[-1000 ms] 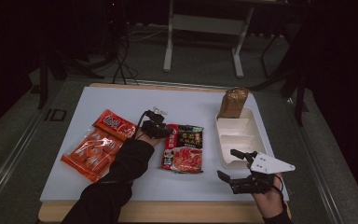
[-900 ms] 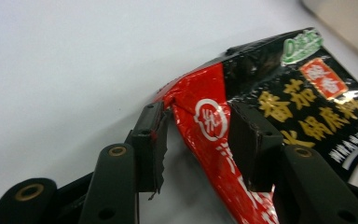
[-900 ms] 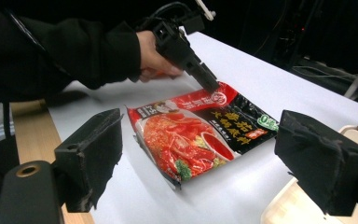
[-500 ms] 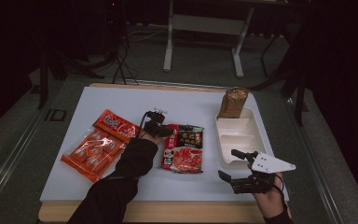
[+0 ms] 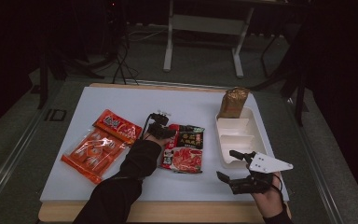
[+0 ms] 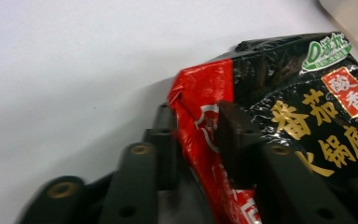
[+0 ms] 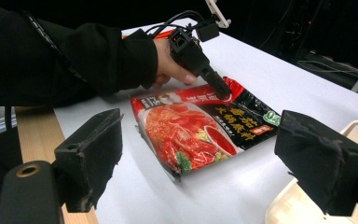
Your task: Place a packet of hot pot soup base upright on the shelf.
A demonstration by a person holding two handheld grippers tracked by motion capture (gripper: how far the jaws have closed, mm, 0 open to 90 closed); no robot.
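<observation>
— Left gripper [image 6: 200, 154]?
— Just been closing, now pinching red edge of glossy red-and-black foil soup-base pouch [image 5: 184, 148], lying flat mid-way across white table [image 5: 121, 100].
— Right gripper [image 5: 237, 165]?
— Jaws wide apart, holding nothing, beside white plastic compartment tray [image 5: 240, 135].

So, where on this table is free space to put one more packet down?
The far part of the table, behind the black-red sauce packet and left of the brown bag, is bare. The near strip between that packet and the right gripper is bare too. It is crowded around the orange packets and the white tray.
</observation>
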